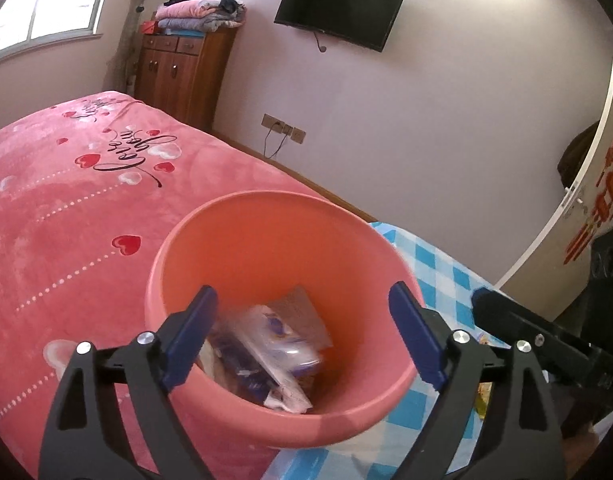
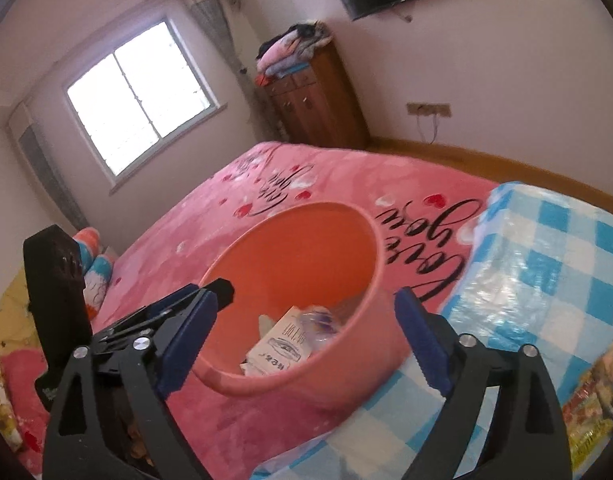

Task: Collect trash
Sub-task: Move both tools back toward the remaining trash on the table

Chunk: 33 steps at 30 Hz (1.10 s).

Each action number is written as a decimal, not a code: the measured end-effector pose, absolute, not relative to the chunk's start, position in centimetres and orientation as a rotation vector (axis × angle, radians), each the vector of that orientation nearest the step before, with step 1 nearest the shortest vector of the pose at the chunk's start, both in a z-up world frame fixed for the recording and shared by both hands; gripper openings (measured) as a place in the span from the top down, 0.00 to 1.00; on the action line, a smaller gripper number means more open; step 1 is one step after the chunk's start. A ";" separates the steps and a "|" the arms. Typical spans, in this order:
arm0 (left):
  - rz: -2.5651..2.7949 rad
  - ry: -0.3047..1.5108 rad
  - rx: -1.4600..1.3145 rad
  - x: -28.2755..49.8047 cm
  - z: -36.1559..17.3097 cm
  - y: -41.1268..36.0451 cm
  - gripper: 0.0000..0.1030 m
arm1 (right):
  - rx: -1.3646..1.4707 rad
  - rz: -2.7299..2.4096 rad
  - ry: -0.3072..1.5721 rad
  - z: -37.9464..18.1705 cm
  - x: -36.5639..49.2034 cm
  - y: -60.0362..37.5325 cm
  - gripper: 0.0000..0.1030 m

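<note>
A salmon-pink plastic bin (image 1: 266,204) stands on the bed, where the pink blanket meets the checked cloth. Inside it lies trash (image 1: 274,340): clear plastic wrappers and a brownish packet. My left gripper (image 1: 302,292) hovers over the bin's near rim, open, with nothing between its blue pads. In the right wrist view the same bin (image 2: 306,252) holds a white printed carton (image 2: 282,344) and wrappers. My right gripper (image 2: 306,296) is also open and empty above the near rim. One of the left gripper's fingers (image 2: 210,290) reaches in from the left beside it.
A pink heart-print blanket (image 1: 66,220) covers the bed. A blue checked cloth under clear plastic (image 2: 546,260) lies to the right, with colourful snack packets (image 2: 594,400) at its near edge. A wooden cabinet (image 1: 182,68), a wall TV (image 1: 338,12) and a white door (image 1: 578,200) stand behind.
</note>
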<state>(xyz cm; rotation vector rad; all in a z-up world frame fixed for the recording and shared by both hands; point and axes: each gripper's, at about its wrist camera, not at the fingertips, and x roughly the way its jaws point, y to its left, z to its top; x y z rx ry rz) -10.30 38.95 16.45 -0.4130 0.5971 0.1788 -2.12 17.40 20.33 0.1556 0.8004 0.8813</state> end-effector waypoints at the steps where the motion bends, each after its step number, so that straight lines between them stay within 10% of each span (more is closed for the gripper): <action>1: 0.175 0.591 -0.410 -10.4 16.5 38.7 0.15 | 0.150 0.864 0.789 20.3 -2.4 16.8 0.13; 33: -0.109 0.572 -0.171 -11.7 16.9 23.4 0.13 | 0.259 0.460 0.702 18.0 -9.0 -4.9 0.08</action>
